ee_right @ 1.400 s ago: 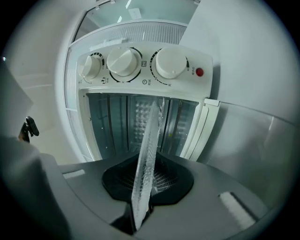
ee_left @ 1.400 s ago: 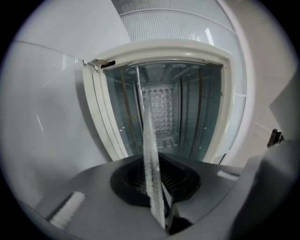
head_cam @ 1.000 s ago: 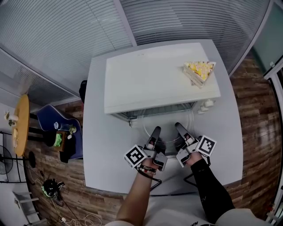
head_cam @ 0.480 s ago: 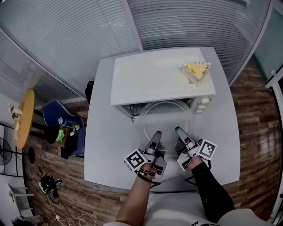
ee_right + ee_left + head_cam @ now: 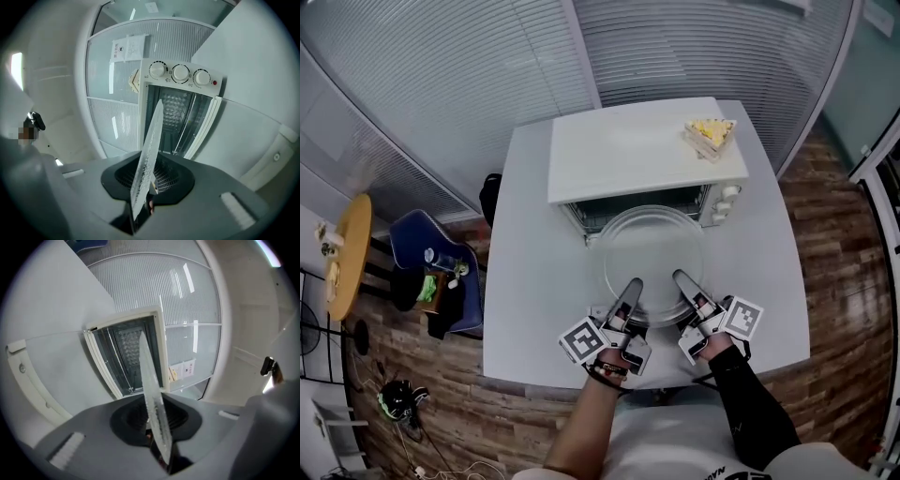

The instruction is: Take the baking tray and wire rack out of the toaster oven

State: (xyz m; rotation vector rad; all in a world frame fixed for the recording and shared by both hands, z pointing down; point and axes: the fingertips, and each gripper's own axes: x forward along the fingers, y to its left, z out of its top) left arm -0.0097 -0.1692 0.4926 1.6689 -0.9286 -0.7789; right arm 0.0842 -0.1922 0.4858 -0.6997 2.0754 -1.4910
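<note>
Baking tray (image 5: 652, 255) nearly out of the toaster oven (image 5: 642, 150).
Your left gripper (image 5: 632, 286) and right gripper (image 5: 681, 279) pinch its near rim, jaws just easing wider; next, firm up and set it level on the surface (image 5: 534, 281).

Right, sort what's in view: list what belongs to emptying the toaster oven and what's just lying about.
For the job: toaster oven; clear round tray, out in front of it; left gripper and right gripper, jaws clamped on the tray's near rim, though they have just eased open a little.
Lying about: cake slice on the oven's top; blue chair; yellow round table.
</note>
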